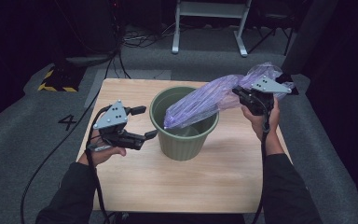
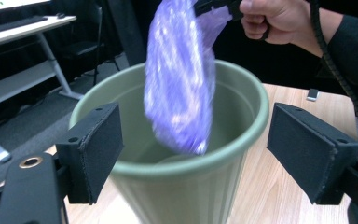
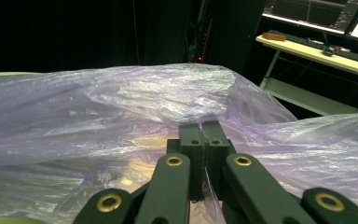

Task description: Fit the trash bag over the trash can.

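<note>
A green plastic bin (image 1: 183, 135) stands upright in the middle of the wooden table (image 1: 177, 182). A thin purple plastic bag (image 1: 205, 100) hangs slanted over it, its lower end dipping inside the bin's rim. My right gripper (image 1: 240, 91) is shut on the bag's upper part, to the right of the bin; the film (image 3: 121, 107) spreads around its closed jaws (image 3: 204, 133). My left gripper (image 1: 145, 122) stands open just left of the bin. In the left gripper view the bin (image 2: 205, 186) sits between its pads (image 2: 98, 149), with the bag (image 2: 179, 88) hanging above.
The table is bare around the bin, and a small dark object (image 2: 312, 94) lies on it behind the bin. Grey carpet surrounds the table. A white frame (image 1: 209, 18) stands behind, and cables (image 1: 51, 154) run over the floor at left.
</note>
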